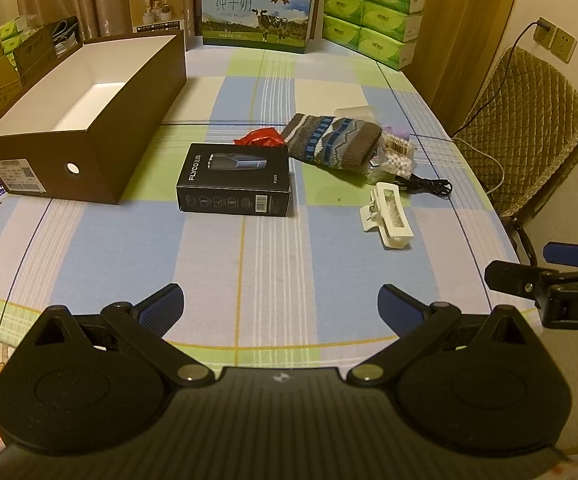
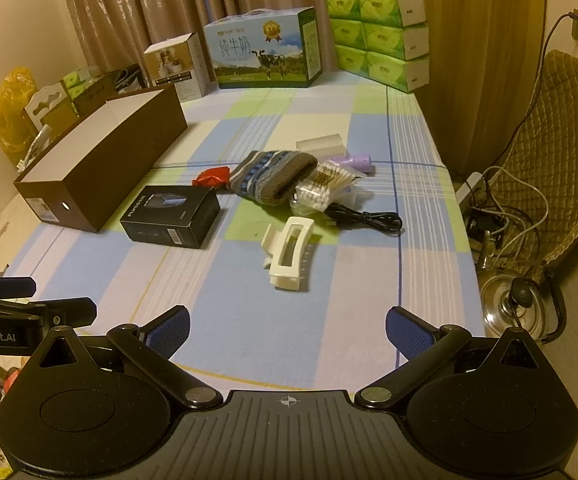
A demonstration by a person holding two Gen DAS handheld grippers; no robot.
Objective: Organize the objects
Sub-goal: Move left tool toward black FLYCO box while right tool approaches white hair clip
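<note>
A table (image 1: 273, 248) covered with a checked cloth is seen in both views. At its left side an open brown box (image 1: 89, 152) is placed, its white inside shown empty in the left wrist view; from the right wrist view only part of the inside is seen. At the far edge a milk carton (image 1: 259, 8) and stacked green tissue packs (image 1: 373, 16) are set. A padded chair (image 2: 545, 152), tangled cables and a metal kettle (image 2: 509, 300) on the floor are shown fully only by the right wrist view.

Near the table's middle, just right of the brown box, a black shaver box (image 1: 235, 180) is laid flat. Behind it a striped knitted sock (image 1: 333, 140) and a red scrap (image 1: 261, 136) are found, with a bag of cotton swabs (image 2: 325, 192) touching the sock, a black cable (image 2: 365, 218) and a white hair clip (image 2: 289, 254) nearer. A purple item (image 2: 353, 160) is seen clearly only from the right.

The left gripper (image 1: 279, 306) and right gripper (image 2: 287, 328) are held above the near edge, jaws wide apart, nothing between them.
</note>
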